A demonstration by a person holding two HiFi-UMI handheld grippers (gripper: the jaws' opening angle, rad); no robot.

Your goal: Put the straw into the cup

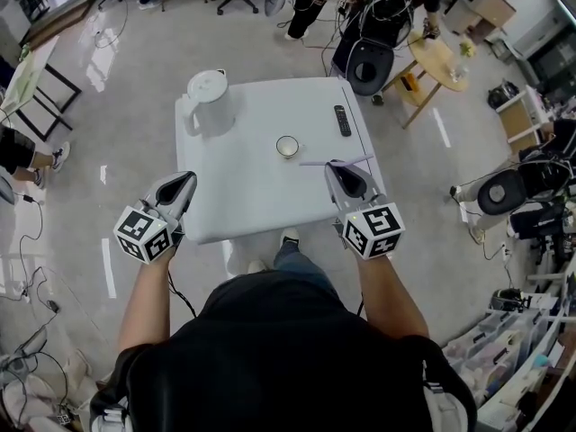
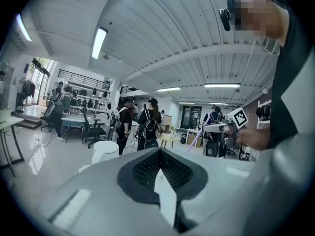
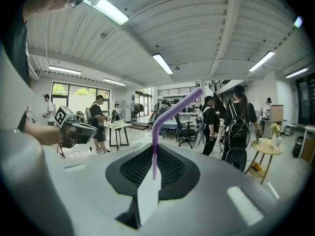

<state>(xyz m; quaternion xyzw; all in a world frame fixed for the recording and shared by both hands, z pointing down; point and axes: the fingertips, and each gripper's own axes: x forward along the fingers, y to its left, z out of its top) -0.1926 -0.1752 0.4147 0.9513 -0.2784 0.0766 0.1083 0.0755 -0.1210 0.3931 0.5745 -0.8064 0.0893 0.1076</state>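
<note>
Right tool (image 1: 337, 167): jaws clamped on the purple straw (image 1: 313, 162), above the worktop's (image 1: 252, 201) near-right part.
Left tool (image 1: 185, 181): jaws together with nothing between them, at the near-left edge.
Cup (image 1: 287, 146): upright, mid-worktop.
Key relation: the cup lies ahead and left of the nearer right tool. The straw sits crosswise, so it likely needs tipping end-down.
</note>
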